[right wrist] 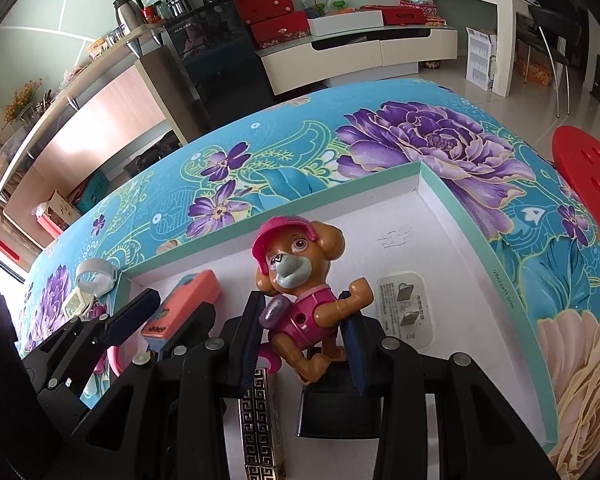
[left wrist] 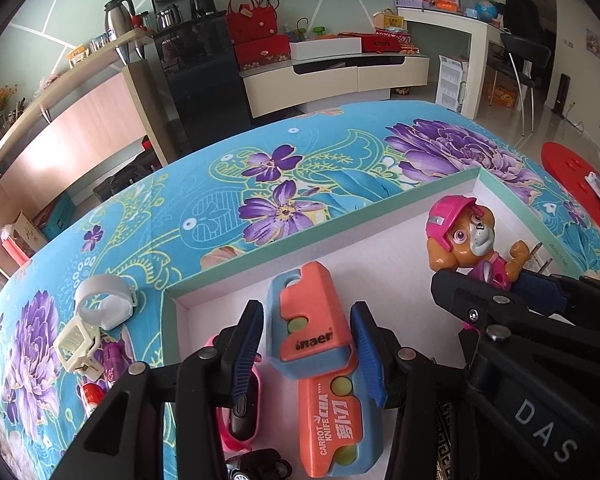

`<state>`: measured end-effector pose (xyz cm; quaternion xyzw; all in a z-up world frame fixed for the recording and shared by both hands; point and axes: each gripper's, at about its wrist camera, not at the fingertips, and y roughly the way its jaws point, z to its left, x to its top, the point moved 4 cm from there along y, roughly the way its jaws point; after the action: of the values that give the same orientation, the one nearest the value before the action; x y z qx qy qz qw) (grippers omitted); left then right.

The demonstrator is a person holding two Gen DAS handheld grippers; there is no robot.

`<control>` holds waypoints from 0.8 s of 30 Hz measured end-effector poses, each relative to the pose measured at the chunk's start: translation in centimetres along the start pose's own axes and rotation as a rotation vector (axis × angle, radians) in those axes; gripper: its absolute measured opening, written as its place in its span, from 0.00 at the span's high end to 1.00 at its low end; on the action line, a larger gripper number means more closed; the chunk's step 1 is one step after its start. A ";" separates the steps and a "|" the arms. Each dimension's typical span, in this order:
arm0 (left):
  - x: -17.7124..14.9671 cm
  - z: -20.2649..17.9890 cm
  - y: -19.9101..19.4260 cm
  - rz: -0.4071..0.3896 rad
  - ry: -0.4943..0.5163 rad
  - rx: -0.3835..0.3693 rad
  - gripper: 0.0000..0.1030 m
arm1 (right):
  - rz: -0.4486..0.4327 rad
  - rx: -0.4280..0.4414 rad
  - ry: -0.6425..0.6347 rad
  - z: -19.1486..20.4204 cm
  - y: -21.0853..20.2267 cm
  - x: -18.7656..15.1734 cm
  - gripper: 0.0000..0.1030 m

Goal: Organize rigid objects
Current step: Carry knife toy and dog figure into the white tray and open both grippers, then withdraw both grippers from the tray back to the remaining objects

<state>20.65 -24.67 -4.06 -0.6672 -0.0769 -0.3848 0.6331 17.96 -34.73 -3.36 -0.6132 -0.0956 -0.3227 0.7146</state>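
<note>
An orange and blue toy carrot knife [left wrist: 320, 360] lies in the white box with the teal rim [left wrist: 340, 208]. My left gripper [left wrist: 306, 350] straddles it with its jaws open; a thin gap shows beside the left finger. My right gripper [right wrist: 305, 340] is shut on a toy dog [right wrist: 300, 280] with a pink helmet, held upright over the box floor [right wrist: 440, 248]. The left wrist view shows the dog [left wrist: 460, 236] at the right, and the right wrist view shows the knife [right wrist: 184, 304] at the left.
In the box also lie a pink band [left wrist: 240, 420], a small toy car [left wrist: 260, 468], a patterned metal bar [right wrist: 260, 420] and a black block [right wrist: 336, 412]. Left of the box, on the flowered cloth, sit a white ring [left wrist: 104, 300], a cream clip [left wrist: 78, 346] and small tubes [left wrist: 112, 360]. A red stool [left wrist: 576, 184] stands at the right.
</note>
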 end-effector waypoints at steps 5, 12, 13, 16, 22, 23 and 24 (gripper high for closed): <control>-0.1 0.2 -0.1 0.005 0.000 0.007 0.43 | 0.005 -0.010 -0.006 0.1 0.1 -0.1 0.62; -0.2 0.4 -0.4 0.011 -0.003 0.015 0.39 | 0.001 -0.022 -0.027 0.5 -0.1 0.0 0.56; -0.2 0.4 -0.5 0.011 -0.004 0.016 0.39 | -0.003 -0.023 -0.030 0.5 -0.2 0.1 0.56; -0.1 0.7 -1.1 0.005 -0.007 0.019 0.37 | -0.022 -0.025 -0.031 0.5 -0.8 0.4 0.56; 0.4 1.3 -2.7 -0.028 -0.014 0.028 0.34 | -0.090 -0.014 -0.032 0.8 -2.9 1.1 0.56; 0.5 1.4 -2.9 -0.031 -0.015 0.028 0.34 | -0.100 -0.010 -0.035 0.9 -3.1 1.3 0.56; 0.5 1.5 -3.1 -0.035 -0.017 0.028 0.34 | -0.107 -0.010 -0.038 1.0 -3.3 1.3 0.56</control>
<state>19.80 -22.96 -1.14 -0.6600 -0.0992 -0.3890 0.6350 17.35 -34.36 0.29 -0.6170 -0.1403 -0.3493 0.6911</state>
